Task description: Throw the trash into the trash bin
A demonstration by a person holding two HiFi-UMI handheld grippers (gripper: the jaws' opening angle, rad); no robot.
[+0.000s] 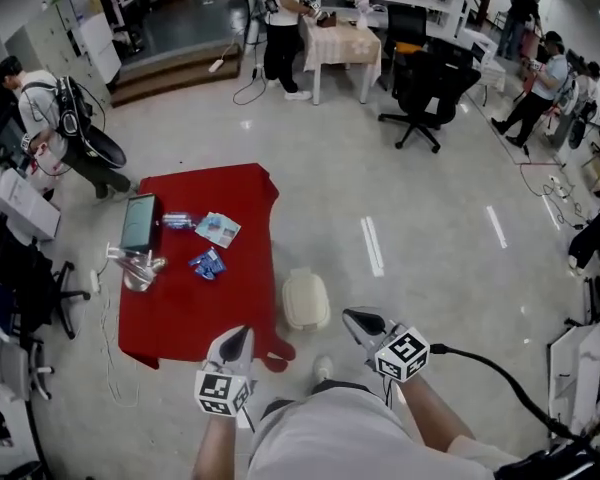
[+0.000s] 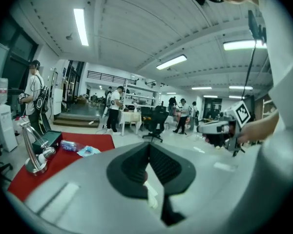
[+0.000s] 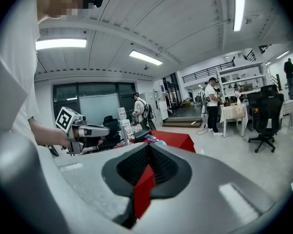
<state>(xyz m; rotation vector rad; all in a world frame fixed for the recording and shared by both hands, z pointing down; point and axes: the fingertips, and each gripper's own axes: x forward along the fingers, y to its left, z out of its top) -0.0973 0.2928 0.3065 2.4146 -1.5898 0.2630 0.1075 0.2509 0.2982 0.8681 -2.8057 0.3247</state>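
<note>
While both are held out low in front of the person, the left hand-held gripper [image 1: 243,332] and the right hand-held gripper [image 1: 351,315] each have their ribbed black pads closed tip to tip with nothing between them, and each carries a white cube printed with square black markers. Just beyond them and between the two tips, the trash bin [image 1: 306,300] stands on the glossy pale floor [image 1: 400,228]. It is a cream plastic tub with a rounded, domed lid that is down, and it sits just beside the near right corner of the worktop [image 1: 195,308]. A red cloth drapes the worktop in soft folds at the corners. The trash lies on that cloth, apart from the bin: a crumpled blue wrapper [image 1: 207,263], a flat blue-and-white packet [image 1: 218,229] and a clear plastic bottle [image 1: 177,220] on its side. Left of these are a shiny metal object [image 1: 135,268] and a dark rectangular case [image 1: 140,221]. Farther off, a black wheeled office chair [image 1: 430,83] stands beside a table under a pale cloth [image 1: 340,43].
</note>
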